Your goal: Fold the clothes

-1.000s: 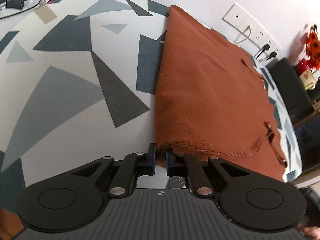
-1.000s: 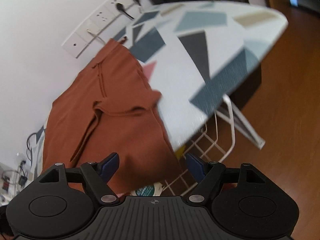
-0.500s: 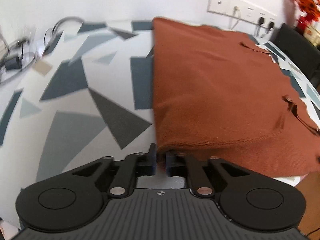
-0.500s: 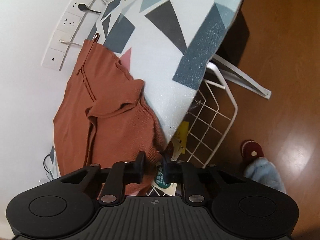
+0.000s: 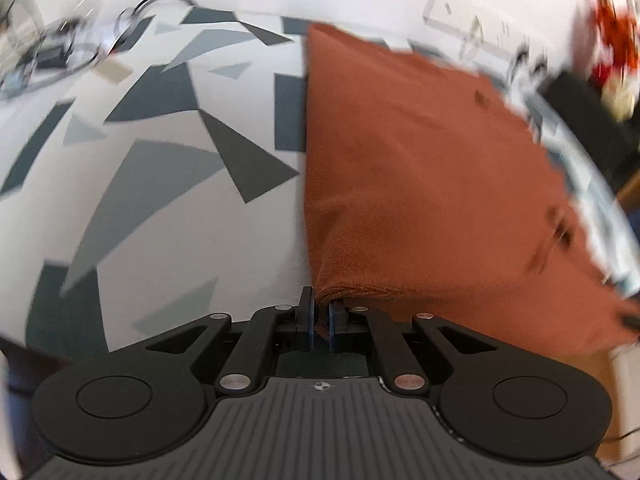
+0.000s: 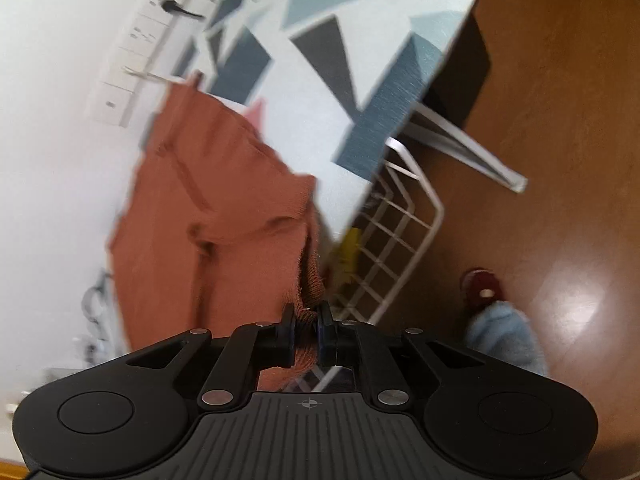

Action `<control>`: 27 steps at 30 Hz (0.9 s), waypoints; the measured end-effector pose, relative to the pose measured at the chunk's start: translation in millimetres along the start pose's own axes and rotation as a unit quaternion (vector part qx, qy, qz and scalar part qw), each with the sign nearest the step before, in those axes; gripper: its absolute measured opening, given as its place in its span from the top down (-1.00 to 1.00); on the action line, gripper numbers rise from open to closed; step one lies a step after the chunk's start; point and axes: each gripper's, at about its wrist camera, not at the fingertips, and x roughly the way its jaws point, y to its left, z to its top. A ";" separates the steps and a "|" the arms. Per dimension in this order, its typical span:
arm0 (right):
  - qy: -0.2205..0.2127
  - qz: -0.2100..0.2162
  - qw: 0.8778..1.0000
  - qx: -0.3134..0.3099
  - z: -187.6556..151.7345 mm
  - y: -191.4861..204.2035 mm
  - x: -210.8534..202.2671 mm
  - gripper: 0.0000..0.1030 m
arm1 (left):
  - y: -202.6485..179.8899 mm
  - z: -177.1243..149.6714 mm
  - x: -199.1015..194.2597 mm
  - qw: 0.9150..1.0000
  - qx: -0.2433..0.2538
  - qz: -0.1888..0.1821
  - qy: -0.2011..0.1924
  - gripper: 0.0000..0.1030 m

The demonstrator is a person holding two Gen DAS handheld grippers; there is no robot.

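Observation:
A rust-orange knitted garment (image 5: 420,184) lies folded on the right part of an ironing board (image 5: 160,184) covered in grey and blue triangles. My left gripper (image 5: 320,312) is shut on the garment's near left corner, with the folded edge bunched between the pads. In the right wrist view the same garment (image 6: 224,200) hangs over the board's (image 6: 320,60) near edge. My right gripper (image 6: 307,316) is shut on its lower hem, and cloth fills the narrow gap between the jaws. Both views are blurred.
Wall sockets (image 5: 472,28) with plugs (image 6: 176,6) line the white wall behind the board. Cables (image 5: 60,52) lie at the board's far left end. A white wire rack (image 6: 392,240) hangs under the board above a wooden floor (image 6: 560,120). A red slipper (image 6: 484,284) shows there.
The right gripper has gone from wide open to shut on the garment's hem and rolled. The left gripper kept its grip and swung, so the garment looks wider and closer.

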 end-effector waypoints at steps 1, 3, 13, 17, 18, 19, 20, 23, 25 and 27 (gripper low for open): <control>-0.004 0.019 1.000 -0.001 1.9 4.2 -7.0 0.84 | 0.7 2.2 -6.9 1.000 -0.011 -0.007 -0.012 0.87; -0.012 0.056 0.998 -0.002 5.8 12.7 -20.9 0.84 | -2.4 10.7 -19.9 0.999 -0.021 -0.018 -0.041 0.88; -0.081 0.162 0.982 -0.048 62.6 100.0 -39.6 0.84 | -16.5 76.6 -31.6 0.988 -0.033 -0.046 -0.145 0.88; -0.100 0.176 0.977 -0.068 96.3 132.0 -26.3 0.84 | -25.7 111.7 -19.9 0.984 -0.035 -0.046 -0.168 0.88; -0.105 0.180 0.976 -0.070 104.2 141.1 -19.9 0.84 | -27.2 122.7 -15.2 0.984 -0.039 -0.045 -0.169 0.88; -0.109 0.183 0.975 -0.069 111.8 148.1 -14.5 0.85 | -28.8 133.8 -10.5 0.983 -0.044 -0.044 -0.170 0.88; -0.112 0.186 0.974 -0.067 118.7 154.7 -8.4 0.84 | -29.9 144.4 -5.9 0.983 -0.048 -0.043 -0.171 0.88; -0.120 0.201 0.971 -0.055 144.9 172.6 16.5 0.84 | -36.0 176.5 11.5 0.983 -0.046 -0.032 -0.174 0.88; -0.123 0.209 0.969 -0.054 164.3 186.0 35.5 0.84 | -42.4 198.6 25.4 0.983 -0.037 -0.019 -0.176 0.87; -0.121 0.214 0.968 -0.053 183.2 197.3 56.3 0.84 | -48.6 220.6 40.6 0.984 -0.029 -0.005 -0.177 0.88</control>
